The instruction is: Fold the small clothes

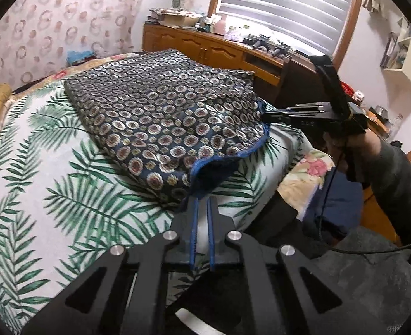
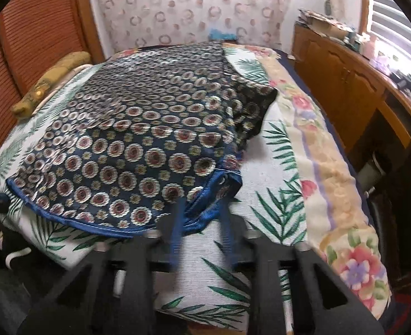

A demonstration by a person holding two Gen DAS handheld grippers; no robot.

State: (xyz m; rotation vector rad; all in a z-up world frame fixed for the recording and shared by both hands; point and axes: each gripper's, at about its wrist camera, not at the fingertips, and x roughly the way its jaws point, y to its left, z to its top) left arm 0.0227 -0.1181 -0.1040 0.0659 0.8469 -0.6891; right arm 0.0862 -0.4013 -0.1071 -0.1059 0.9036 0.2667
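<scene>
Left wrist view: the patterned garment (image 1: 160, 117) lies on the leaf-print bed cover (image 1: 65, 195), the left claw (image 1: 202, 195) pinched closed on its blue-trimmed corner, the right claw (image 1: 264, 115) clamped on its right hem.

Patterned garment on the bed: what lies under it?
The patterned garment rests on a palm-leaf sheet. Whatever is directly beneath its middle is covered, so anything else there cannot be seen.
</scene>
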